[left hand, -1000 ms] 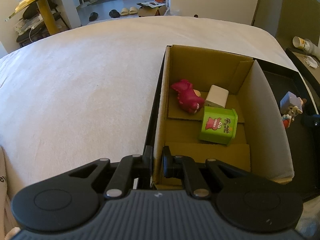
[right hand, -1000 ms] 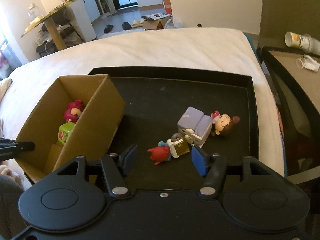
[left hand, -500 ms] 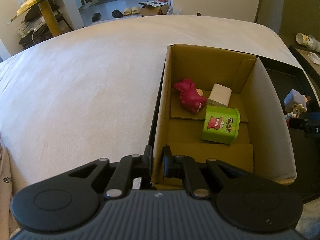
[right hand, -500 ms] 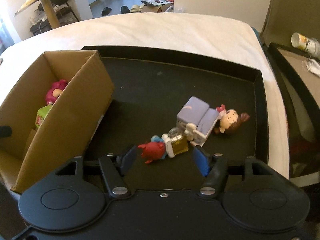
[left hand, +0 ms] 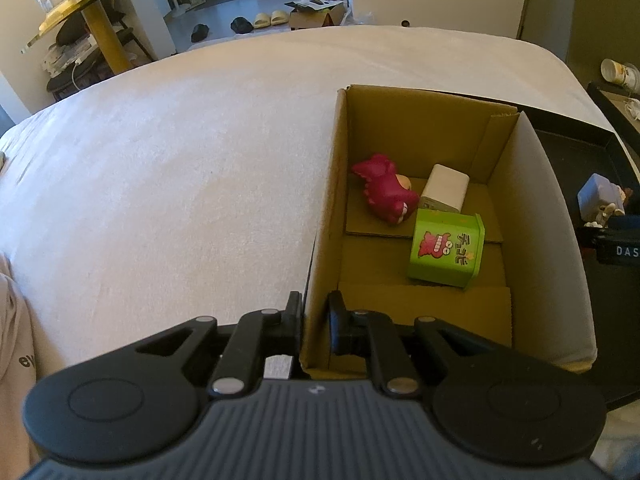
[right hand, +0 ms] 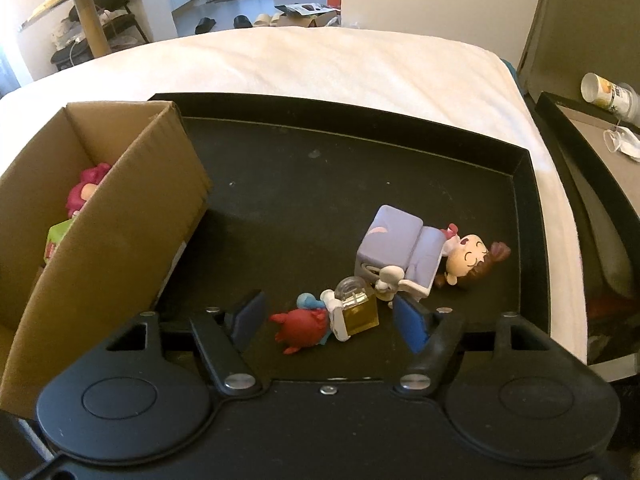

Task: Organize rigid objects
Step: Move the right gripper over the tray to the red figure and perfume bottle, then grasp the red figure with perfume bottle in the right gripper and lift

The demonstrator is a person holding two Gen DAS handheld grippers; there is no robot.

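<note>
Tray point(right hand: 532, 208) figurines point(right hand: 404, 252) in right-wrist view only

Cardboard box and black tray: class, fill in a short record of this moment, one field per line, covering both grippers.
Left gripper: shut on the cardboard box near wall
Right gripper: open, low over the black tray
In the box: pink toy, white block, green tin
On the tray: red figure, yellow cube, purple sofa toy, doll
Between right fingers: red figure, yellow cube
</note>
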